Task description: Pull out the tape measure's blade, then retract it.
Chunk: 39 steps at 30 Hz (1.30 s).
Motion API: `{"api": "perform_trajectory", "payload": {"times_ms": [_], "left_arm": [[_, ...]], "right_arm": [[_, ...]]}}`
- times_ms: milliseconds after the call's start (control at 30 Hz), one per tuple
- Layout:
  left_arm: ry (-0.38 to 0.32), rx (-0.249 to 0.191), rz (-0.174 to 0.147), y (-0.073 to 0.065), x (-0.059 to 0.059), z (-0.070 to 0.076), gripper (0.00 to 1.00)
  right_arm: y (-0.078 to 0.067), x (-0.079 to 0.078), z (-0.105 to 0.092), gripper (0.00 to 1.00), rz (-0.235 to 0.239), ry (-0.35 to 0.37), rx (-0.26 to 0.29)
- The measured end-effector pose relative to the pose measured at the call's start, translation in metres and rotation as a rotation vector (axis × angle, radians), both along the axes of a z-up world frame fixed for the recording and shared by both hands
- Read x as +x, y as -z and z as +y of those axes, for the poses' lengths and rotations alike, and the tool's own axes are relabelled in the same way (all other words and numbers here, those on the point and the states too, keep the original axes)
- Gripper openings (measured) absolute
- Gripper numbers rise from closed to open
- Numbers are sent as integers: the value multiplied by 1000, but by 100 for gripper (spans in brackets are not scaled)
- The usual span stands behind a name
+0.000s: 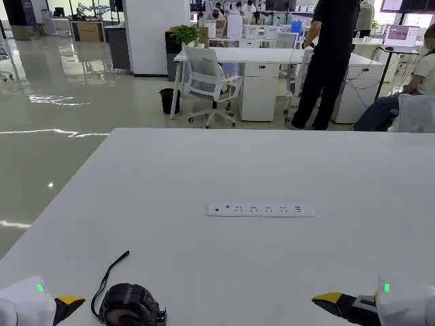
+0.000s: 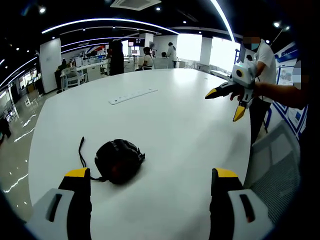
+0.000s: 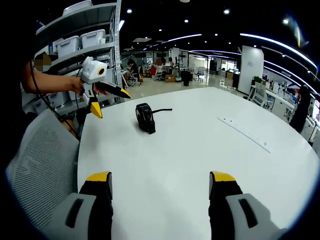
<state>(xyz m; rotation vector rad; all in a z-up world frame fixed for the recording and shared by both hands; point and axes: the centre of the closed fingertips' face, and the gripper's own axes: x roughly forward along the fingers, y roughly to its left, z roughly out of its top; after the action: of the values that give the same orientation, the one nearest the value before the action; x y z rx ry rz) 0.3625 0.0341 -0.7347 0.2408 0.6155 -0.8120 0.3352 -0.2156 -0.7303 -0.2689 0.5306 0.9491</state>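
The tape measure (image 2: 119, 160) lies on the white worktop (image 2: 165, 110) with its blade fully in and its black strap (image 2: 80, 150) trailing aside, just ahead of the left tongs (image 2: 151, 173). Those gape wide and empty; so do the right tongs (image 3: 160, 176), well apart from it. I reckon the rounded case may skid on that smooth top if pinched off-centre, and a blade let go loose could whip back.

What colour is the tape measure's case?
The tape measure is black, clearest in the left gripper view.
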Motion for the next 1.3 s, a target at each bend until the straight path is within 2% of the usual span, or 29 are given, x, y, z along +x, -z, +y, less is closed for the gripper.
{"api": "perform_trajectory", "payload": {"times_ms": [67, 200, 367, 600, 733, 833, 1300], "left_arm": [[14, 2, 4, 1, -3, 2, 99], [28, -22, 8, 1, -8, 4, 99], [54, -19, 1, 1, -12, 9, 99], [42, -20, 7, 3, -16, 12, 99], [28, -17, 5, 5, -17, 13, 99], [20, -35, 2, 3, -17, 10, 99], [8, -35, -5, -1, -13, 4, 99]], "right_arm": [[3, -2, -6, 82, 7, 9, 1], [4, -6, -13, 85, 16, 21, 15], [6, -12, -21, 88, 16, 26, 21], [4, -13, -31, 90, 12, 64, 41], [4, -14, -33, 91, 10, 72, 45], [3, -13, -34, 91, 5, 79, 47], [0, -6, -28, 91, -17, 103, 43]]}}
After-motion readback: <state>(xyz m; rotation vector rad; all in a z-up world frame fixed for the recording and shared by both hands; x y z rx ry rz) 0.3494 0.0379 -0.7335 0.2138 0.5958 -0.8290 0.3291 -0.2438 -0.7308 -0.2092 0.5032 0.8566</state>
